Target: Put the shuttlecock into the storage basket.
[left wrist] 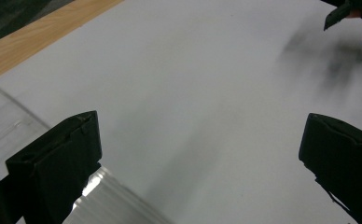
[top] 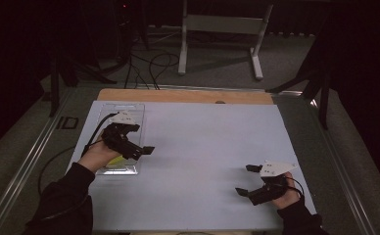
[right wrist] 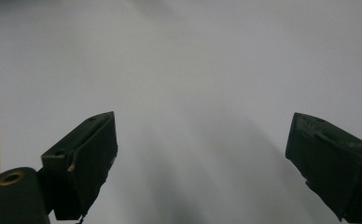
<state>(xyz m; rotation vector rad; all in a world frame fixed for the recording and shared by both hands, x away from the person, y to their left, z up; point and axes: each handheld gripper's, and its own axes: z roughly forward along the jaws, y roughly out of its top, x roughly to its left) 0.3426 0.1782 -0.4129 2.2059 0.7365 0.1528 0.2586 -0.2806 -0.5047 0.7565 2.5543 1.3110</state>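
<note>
Left hand-held gripper (top: 146,149) hovers jaws apart, empty, over near end of clear plastic tray (top: 129,110) at surface's (top: 202,142) left edge; tray's long axis runs away from person. Right hand-held gripper (top: 245,179), also agape and empty, sits well apart, right.

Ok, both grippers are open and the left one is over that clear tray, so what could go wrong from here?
1. The left gripper hangs open at the clear plastic tray's right edge; a jaw could catch the thin rim and tip or slide the tray.
2. Something yellow lies in the tray under the left hand; largely hidden, so a grab may miss.
3. The right gripper is open low over the white sheet; it might scrape it.
</note>
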